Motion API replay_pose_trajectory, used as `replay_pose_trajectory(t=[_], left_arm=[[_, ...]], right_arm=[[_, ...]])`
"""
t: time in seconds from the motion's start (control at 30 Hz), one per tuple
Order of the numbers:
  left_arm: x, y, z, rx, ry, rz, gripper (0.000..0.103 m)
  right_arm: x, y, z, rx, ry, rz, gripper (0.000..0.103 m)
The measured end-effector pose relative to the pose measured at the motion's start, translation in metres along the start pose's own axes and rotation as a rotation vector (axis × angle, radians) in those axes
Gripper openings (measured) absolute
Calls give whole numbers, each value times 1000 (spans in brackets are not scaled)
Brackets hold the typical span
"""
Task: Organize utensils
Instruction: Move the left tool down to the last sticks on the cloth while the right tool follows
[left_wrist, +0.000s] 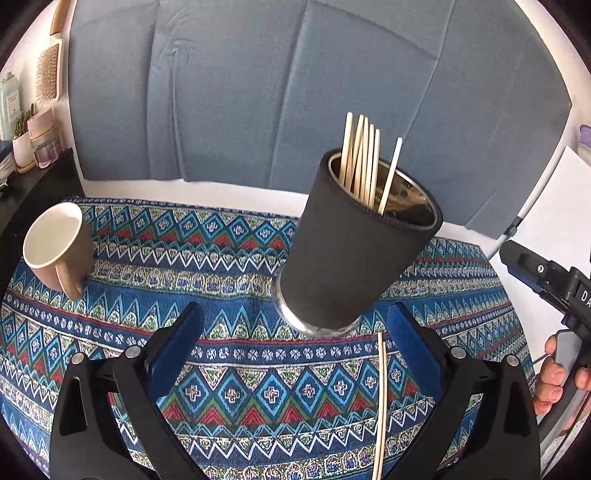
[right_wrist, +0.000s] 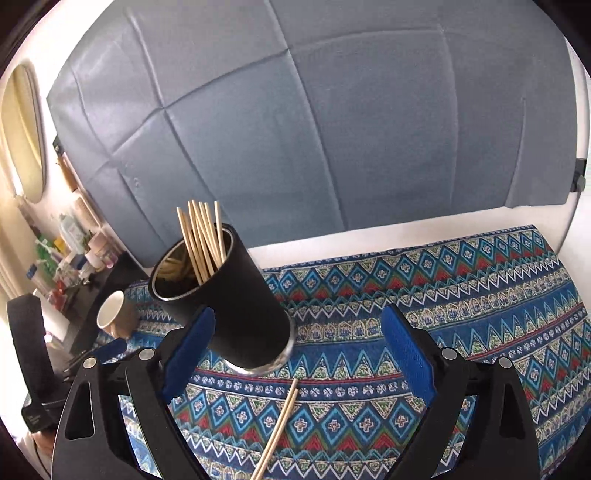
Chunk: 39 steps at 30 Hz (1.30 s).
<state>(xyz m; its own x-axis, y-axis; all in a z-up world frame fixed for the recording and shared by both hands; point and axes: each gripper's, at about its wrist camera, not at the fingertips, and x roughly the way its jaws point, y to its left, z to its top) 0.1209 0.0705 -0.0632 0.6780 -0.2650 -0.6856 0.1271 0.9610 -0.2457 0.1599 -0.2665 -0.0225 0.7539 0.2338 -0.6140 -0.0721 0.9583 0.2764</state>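
Two loose chopsticks (right_wrist: 279, 424): on cloth (right_wrist: 461, 280), 6 o'clock of holder (right_wrist: 236, 302).
L gripper (left_wrist: 295, 325): jaws wide, empty.
R gripper (right_wrist: 297, 328): jaws wide, empty.
Mug (left_wrist: 59, 247): 9 o'clock.

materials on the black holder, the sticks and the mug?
Holder: looks like polished steel inside a matte black sleeve, fabric or neoprene-like; shiny rim and base show, and the sleeve edge looks stitched.
Chopsticks in it, plus the pair on the cloth: pale, unvarnished wood or bamboo, can't tell which.
Mug: matte tan outside, cream inside; probably ceramic, the thick wall suggests it.
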Motion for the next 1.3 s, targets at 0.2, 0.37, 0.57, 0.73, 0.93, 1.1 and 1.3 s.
replay_pose_trajectory(t=[0.2, 0.37, 0.57, 0.73, 0.93, 1.1, 1.3], left_arm=[[26, -20, -33, 35, 119, 3, 97], [46, -42, -53, 105, 203, 0, 97], [66, -58, -67, 156, 272, 11, 97], [78, -61, -72, 164, 306, 32, 97], [90, -67, -72, 133, 336, 43, 97], [99, -86, -76, 233, 350, 85, 97], [111, -105, -73, 266, 374, 73, 98]], right_arm=[[0, -20, -28, 32, 68, -41, 87], [-3, -37, -46, 61, 110, -72, 87], [-8, -53, -59, 93, 135, -96, 87], [-10, -61, -65, 107, 149, -105, 87], [-9, -67, -72, 128, 165, -113, 87], [-6, -66, -71, 122, 181, -107, 87], [-2, -67, -72, 117, 195, -105, 87]])
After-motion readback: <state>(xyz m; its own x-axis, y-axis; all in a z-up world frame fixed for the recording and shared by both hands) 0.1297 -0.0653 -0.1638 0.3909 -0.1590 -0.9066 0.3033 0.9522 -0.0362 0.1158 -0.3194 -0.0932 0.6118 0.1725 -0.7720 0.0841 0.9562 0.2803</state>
